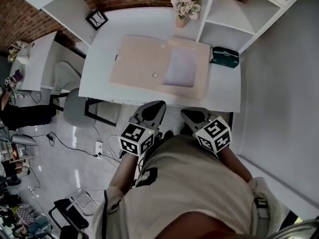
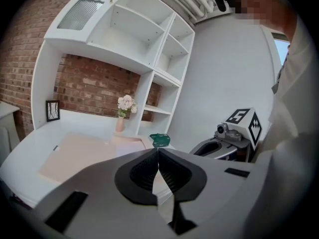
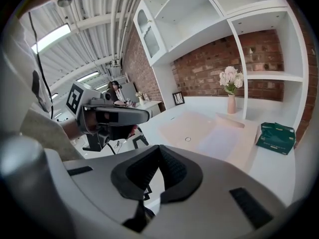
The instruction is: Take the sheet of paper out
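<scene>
Both pairs of jaws sit at the near edge of the white desk, well short of the work.

Left gripper — pads pressed together tip to tip, nothing between them. Right gripper — the same, closed on nothing.

Pale pink folder lies open and flat on the desk, ahead of both pairs and well apart from them. Its round snap is straight ahead of your left jaws. The sheet of paper rests in the folder's right half, straight ahead of your right jaws. It is whitish on pink, and its edges are hard to tell from the pocket around it.

In the left gripper view the closed pads cover most of that half.

Beyond the folder is a vase of flowers. To the right of your right jaws is a green box.

Your hands are hidden under the marker cubes and your torso.
</scene>
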Demonstrator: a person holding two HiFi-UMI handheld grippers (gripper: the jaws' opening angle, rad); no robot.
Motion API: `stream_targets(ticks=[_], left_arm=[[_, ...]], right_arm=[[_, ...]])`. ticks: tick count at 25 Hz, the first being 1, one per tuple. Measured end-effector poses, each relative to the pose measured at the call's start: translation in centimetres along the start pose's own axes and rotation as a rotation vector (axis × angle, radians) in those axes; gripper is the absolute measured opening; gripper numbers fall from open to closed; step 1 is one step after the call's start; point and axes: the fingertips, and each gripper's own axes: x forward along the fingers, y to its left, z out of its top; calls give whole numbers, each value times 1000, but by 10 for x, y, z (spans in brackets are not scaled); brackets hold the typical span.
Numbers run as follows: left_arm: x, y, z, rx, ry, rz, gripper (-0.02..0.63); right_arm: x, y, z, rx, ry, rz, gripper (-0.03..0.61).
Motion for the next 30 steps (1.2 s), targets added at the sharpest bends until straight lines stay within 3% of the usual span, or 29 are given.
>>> stream_targets(ticks=[7,23,30], left_arm=[[22,7,26,62,-21,103,17],[52,43,50,46,57,304,17],[41,79,38,32,105,313,17]], right_arm=[[-9,-36,11,-4,-20,51,18],[-23,-101,5,33,28,178,18],[-13,-110,9,61,37,132,18]])
